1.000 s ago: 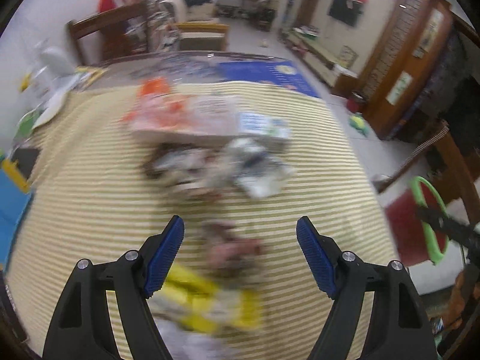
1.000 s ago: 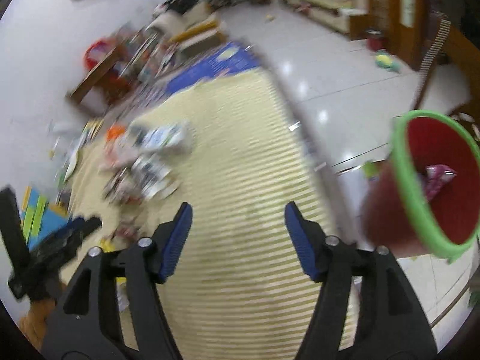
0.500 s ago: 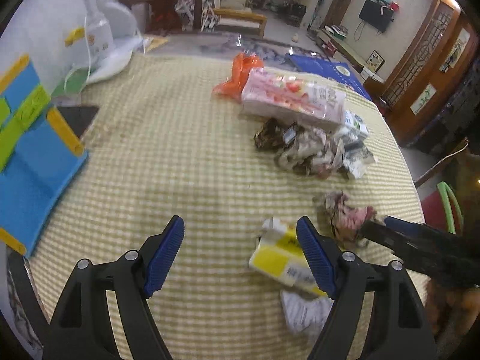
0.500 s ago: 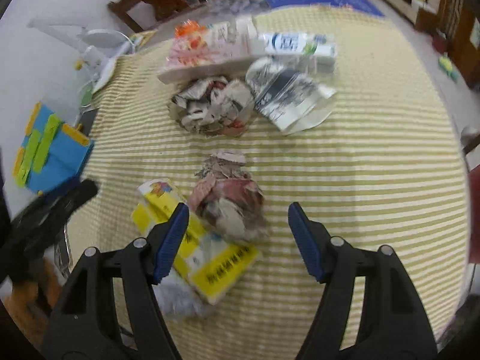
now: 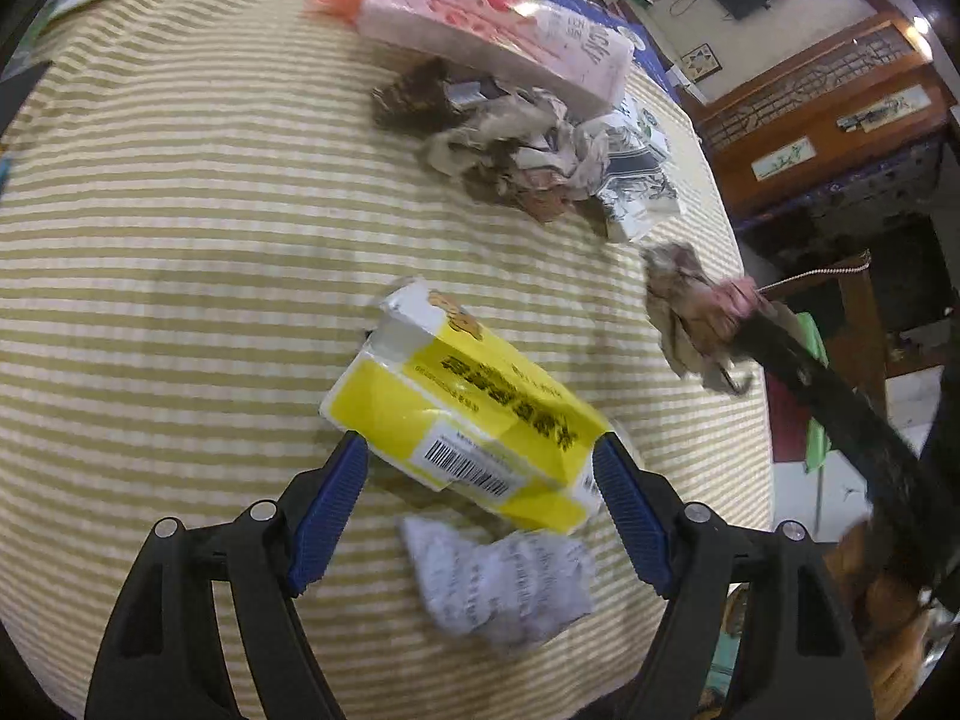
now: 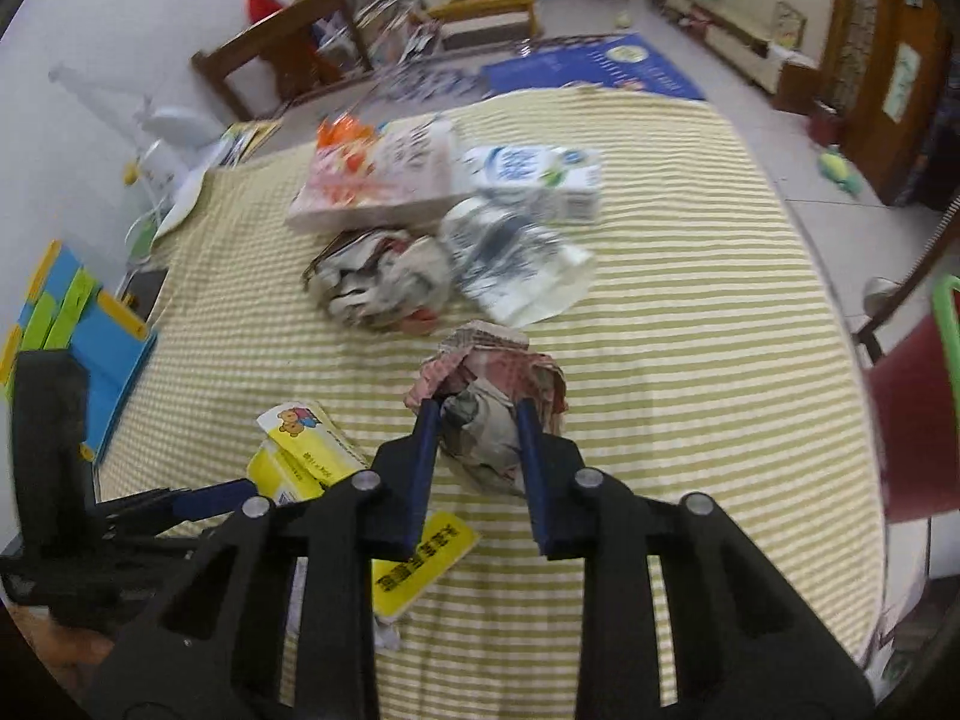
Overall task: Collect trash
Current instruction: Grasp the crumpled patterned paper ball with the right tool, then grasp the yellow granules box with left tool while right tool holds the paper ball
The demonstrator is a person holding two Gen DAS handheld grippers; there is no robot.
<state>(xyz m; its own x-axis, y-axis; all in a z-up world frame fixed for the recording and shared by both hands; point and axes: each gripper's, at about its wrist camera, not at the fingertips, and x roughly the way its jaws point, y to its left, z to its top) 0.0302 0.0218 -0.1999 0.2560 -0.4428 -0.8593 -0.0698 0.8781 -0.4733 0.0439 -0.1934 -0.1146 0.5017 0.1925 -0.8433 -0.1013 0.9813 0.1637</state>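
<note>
On the yellow-striped tablecloth (image 5: 180, 240) lies a yellow tissue pack (image 5: 468, 414). It sits between the fingers of my left gripper (image 5: 480, 474), which is open and tilted down over it. A crumpled white paper (image 5: 498, 582) lies just below the pack. My right gripper (image 6: 480, 414) is closing its jaws on a crumpled pinkish paper ball (image 6: 498, 372), and both pads pinch its sides. In the left wrist view that ball (image 5: 690, 306) shows at the right, at the tip of the right gripper's dark fingers (image 5: 780, 354).
A heap of crumpled papers (image 6: 384, 282), a pink tissue pack (image 6: 372, 180) and a white carton (image 6: 534, 174) lie further back on the table. A red bin with a green rim (image 6: 912, 414) stands off the table's right edge. A blue and yellow board (image 6: 78, 324) lies at the left.
My left gripper has sunk and tilted down so that the yellow pack now sits between its fingers. My right gripper came across from the red bin and closed on the paper ball.
</note>
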